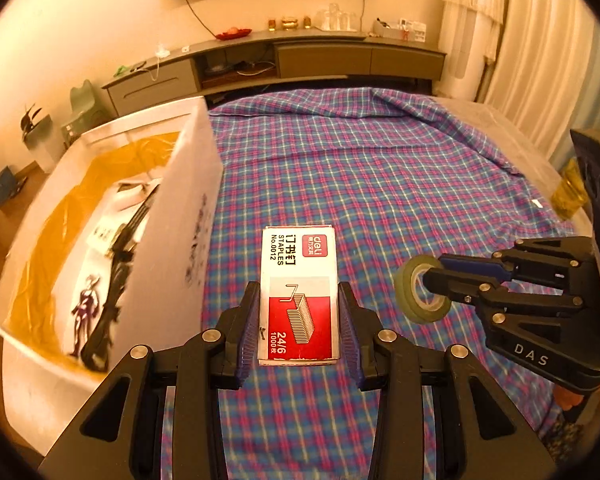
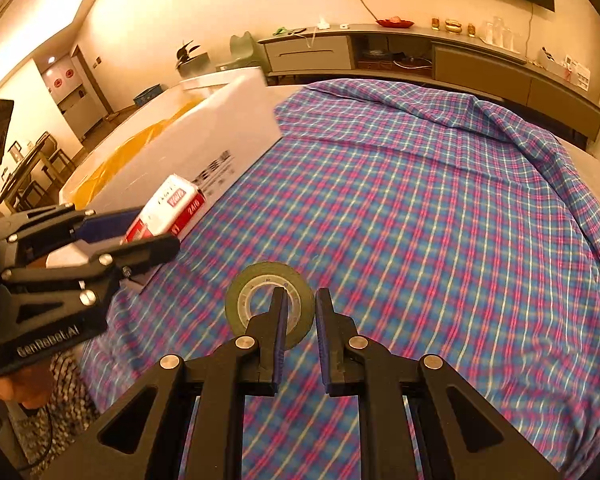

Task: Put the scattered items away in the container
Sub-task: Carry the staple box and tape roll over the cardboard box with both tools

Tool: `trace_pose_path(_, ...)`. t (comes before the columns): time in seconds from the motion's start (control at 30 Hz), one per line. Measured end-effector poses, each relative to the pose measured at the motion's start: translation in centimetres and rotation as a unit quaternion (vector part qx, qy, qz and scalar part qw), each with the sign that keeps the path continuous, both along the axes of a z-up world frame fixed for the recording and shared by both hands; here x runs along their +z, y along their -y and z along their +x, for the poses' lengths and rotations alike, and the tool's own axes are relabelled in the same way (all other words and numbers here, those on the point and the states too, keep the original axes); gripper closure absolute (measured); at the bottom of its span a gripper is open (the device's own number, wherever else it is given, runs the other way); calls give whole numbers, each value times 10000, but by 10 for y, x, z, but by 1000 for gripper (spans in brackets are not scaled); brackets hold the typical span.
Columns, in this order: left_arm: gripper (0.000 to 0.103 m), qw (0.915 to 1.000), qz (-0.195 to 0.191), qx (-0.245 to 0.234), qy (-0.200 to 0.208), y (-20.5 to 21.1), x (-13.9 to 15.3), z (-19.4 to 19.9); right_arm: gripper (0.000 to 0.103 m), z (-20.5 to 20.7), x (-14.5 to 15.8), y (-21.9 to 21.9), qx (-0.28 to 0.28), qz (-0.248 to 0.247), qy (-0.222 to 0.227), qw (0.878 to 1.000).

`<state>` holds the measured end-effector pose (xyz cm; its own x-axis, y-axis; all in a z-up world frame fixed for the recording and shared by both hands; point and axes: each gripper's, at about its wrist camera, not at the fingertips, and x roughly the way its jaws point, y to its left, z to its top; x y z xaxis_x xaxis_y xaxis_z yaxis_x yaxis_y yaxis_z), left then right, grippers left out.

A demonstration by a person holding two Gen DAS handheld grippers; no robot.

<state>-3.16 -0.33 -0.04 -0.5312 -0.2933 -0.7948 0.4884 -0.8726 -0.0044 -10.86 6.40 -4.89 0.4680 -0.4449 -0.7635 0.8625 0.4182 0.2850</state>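
Staples box sits clenched in the left gripper, tape roll in the right gripper, both beside the container; clear its near wall before releasing.

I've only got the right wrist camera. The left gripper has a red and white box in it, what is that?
Observer: A staples box. The left wrist view shows its label, and both pads of the left gripper press on its long sides.
Operator: Is the white container empty?
Observer: No. The container has a yellow lining, with papers and a black item inside.
Operator: Anything beside my gripper I can't see?
Observer: A yellowish glass, partly hidden behind the right gripper.
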Motion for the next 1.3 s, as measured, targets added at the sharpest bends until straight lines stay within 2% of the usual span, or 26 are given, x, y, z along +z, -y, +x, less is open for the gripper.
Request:
trace_pose_path(0.2, 64, 9999, 4, 16, -167, -3, 16, 37, 88, 19, 14, -29, 184, -87, -91, 9998)
trace_pose_path(0.5, 64, 9990, -77, 210, -389, 18, 35, 77, 88, 66, 45, -45, 594, -341, -197, 9975)
trace_pose_path(0.9, 64, 9981, -41, 463, -415, 60, 37, 109, 88, 125, 72, -31, 1022, -515, -377, 9927)
trace_pose_path(1.3, 64, 9965, -38, 714, -442, 107, 40, 113, 88, 169, 92, -1, 1236, -695, -576, 9882)
